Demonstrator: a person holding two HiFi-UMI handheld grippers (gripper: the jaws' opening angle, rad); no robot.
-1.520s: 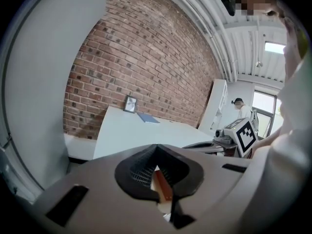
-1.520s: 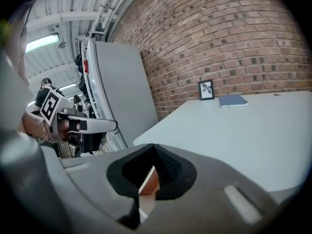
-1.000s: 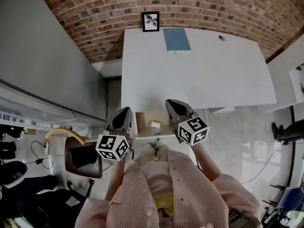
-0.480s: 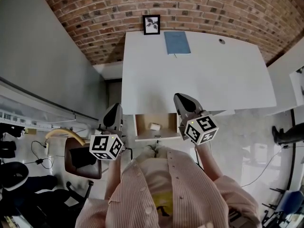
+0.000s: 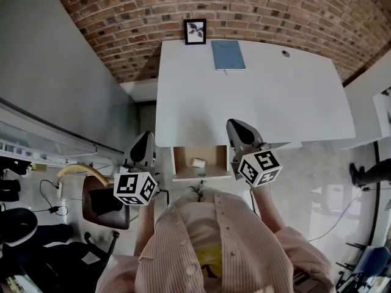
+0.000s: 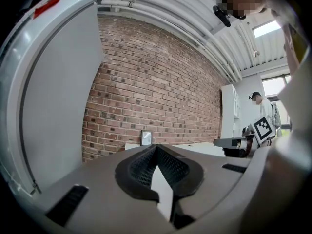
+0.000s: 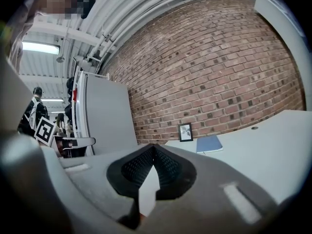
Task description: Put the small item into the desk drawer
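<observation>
The small white item point(image 5: 198, 162) lies inside the open desk drawer point(image 5: 183, 157), which sticks out from under the front edge of the white desk point(image 5: 250, 102). My left gripper point(image 5: 145, 138) is to the left of the drawer, off the desk's corner, with its jaws shut and nothing in them point(image 6: 156, 148). My right gripper point(image 5: 234, 125) is over the desk's front edge, just right of the drawer, also shut and empty point(image 7: 154, 147). Neither gripper touches the item or the drawer.
A framed picture point(image 5: 194, 30) leans on the brick wall at the desk's back, with a blue notebook point(image 5: 228, 54) beside it and a cable hole point(image 5: 285, 53) further right. A brown chair point(image 5: 105, 204) stands at the left. A grey partition point(image 5: 67, 84) runs along the left.
Both grippers have drawn away from the drawer and risen: the left one has gone left, the right one up and right over the desk edge. The item stays in the drawer.
</observation>
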